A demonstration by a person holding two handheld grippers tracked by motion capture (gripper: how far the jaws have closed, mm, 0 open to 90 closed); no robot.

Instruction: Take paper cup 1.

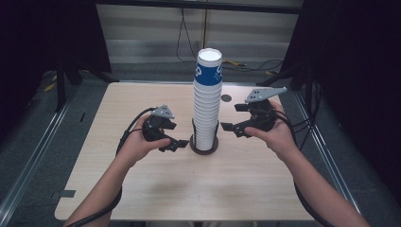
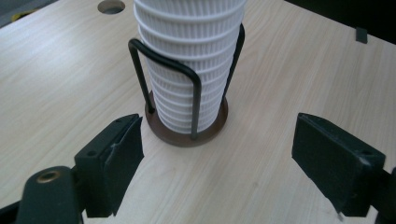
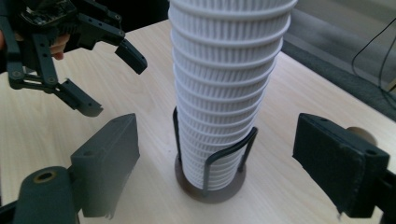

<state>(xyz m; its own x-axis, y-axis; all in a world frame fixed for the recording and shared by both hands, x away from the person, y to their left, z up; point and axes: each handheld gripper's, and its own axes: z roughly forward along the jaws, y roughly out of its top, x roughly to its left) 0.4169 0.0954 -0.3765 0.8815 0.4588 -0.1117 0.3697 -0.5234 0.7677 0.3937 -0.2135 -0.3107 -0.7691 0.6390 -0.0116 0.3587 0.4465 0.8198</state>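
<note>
White ribbed paper cups [image 1: 207, 111] stand stacked in a wire holder [image 1: 204, 142] at the middle of the wooden bench [image 1: 142, 189], the top cup [image 1: 209, 68] blue-banded. Left gripper [image 1: 178, 143] and right gripper [image 1: 228, 126] flank the stack, jaws apart and holding nothing. No cup looks lifted yet, so I judge the work barely begun.

Ribbed white paper cups [image 1: 207, 106] in a black wire holder [image 2: 187, 93] on a matt wood-grain table [image 1: 118, 179].
</note>
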